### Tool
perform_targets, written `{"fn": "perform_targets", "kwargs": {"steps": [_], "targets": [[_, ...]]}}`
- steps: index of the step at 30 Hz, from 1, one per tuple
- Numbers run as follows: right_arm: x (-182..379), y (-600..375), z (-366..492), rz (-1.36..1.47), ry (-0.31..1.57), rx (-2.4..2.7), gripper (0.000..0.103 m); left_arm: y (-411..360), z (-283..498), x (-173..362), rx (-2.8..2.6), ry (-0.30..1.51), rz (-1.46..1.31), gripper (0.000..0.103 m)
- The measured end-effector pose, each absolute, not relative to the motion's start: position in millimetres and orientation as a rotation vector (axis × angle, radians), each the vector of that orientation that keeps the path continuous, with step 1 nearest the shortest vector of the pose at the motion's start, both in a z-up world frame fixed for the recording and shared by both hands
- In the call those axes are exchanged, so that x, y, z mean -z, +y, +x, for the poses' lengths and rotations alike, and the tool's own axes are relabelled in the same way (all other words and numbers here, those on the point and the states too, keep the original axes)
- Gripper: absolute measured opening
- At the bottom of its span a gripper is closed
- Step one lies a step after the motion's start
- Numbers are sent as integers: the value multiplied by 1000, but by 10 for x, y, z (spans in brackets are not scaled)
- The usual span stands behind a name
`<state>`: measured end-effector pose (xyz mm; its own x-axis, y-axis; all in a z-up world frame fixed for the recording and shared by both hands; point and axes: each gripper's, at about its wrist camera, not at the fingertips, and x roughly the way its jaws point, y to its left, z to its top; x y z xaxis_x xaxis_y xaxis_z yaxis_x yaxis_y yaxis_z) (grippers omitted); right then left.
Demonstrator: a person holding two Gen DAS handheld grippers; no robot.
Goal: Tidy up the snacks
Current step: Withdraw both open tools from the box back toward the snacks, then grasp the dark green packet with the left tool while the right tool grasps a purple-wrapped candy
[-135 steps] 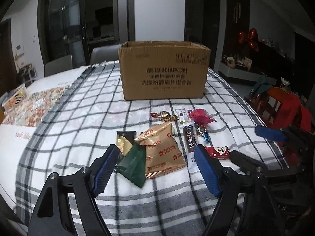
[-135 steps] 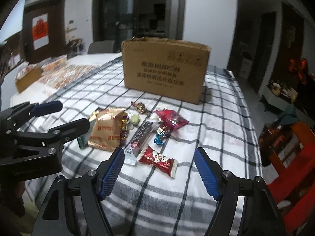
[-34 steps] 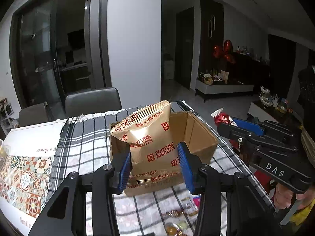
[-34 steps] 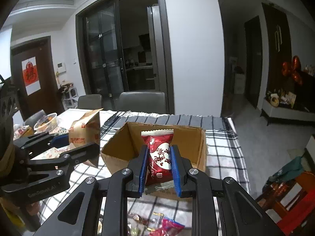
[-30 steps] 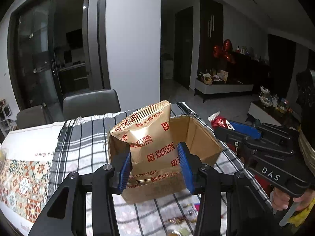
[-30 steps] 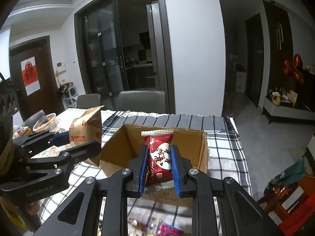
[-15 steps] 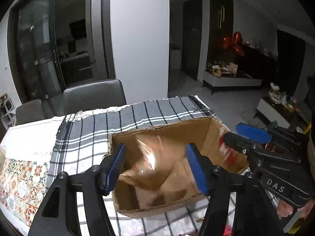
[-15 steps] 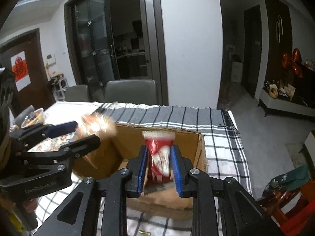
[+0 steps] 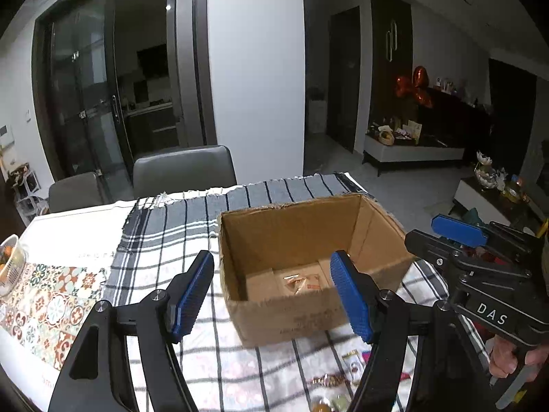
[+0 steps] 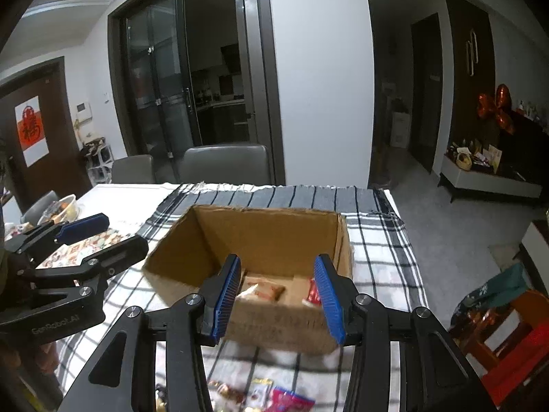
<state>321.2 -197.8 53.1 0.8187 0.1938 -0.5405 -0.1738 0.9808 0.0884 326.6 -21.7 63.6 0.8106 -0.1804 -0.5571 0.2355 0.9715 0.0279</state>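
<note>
Above the near rim of the cardboard box (image 9: 310, 274), the left gripper (image 9: 274, 297) hangs with its blue pads spread wide and nothing between them; the right gripper (image 10: 278, 297) is likewise spread wide and empty over the same box. Inside, a tan biscuit packet (image 9: 300, 281) lies flat on the floor of the box, and from the right wrist view a red candy wrapper (image 10: 311, 293) lies near the right-hand wall, at about three o'clock from the packet. What remains of the loose snacks (image 10: 260, 395) sits on the checked tablecloth (image 9: 164, 237) at six o'clock from both tools, below and behind the fingers, on the near side of the box. So the coming move likely means drawing back and down toward six o'clock; neither hand looks clearly nearer. Their long axes cannot be told, being cut off at the frame edge. Readable writing: "DAS" on the right tool's body, "GenRobot.AI" on the left's; the box's print is too blurred to read.
</note>
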Motion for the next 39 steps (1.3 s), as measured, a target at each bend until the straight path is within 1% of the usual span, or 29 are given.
{"fn": "perform_targets", "kwargs": {"steps": [11,17,27,39], "targets": [[-475,-1866,2555,45,557,-252,46,-134,2559,-666,231,516,141,70],[-404,-1790,2283,32,546,-279,46,-65,2217,-596,238,504,139,70],[-193,-1670,1916,-28,551,-325,46,-18,1796,-264,257,543,157,70],[288,-1562,1762,-56,653,-393,46,-27,1581,228,309,608,159,69]]}}
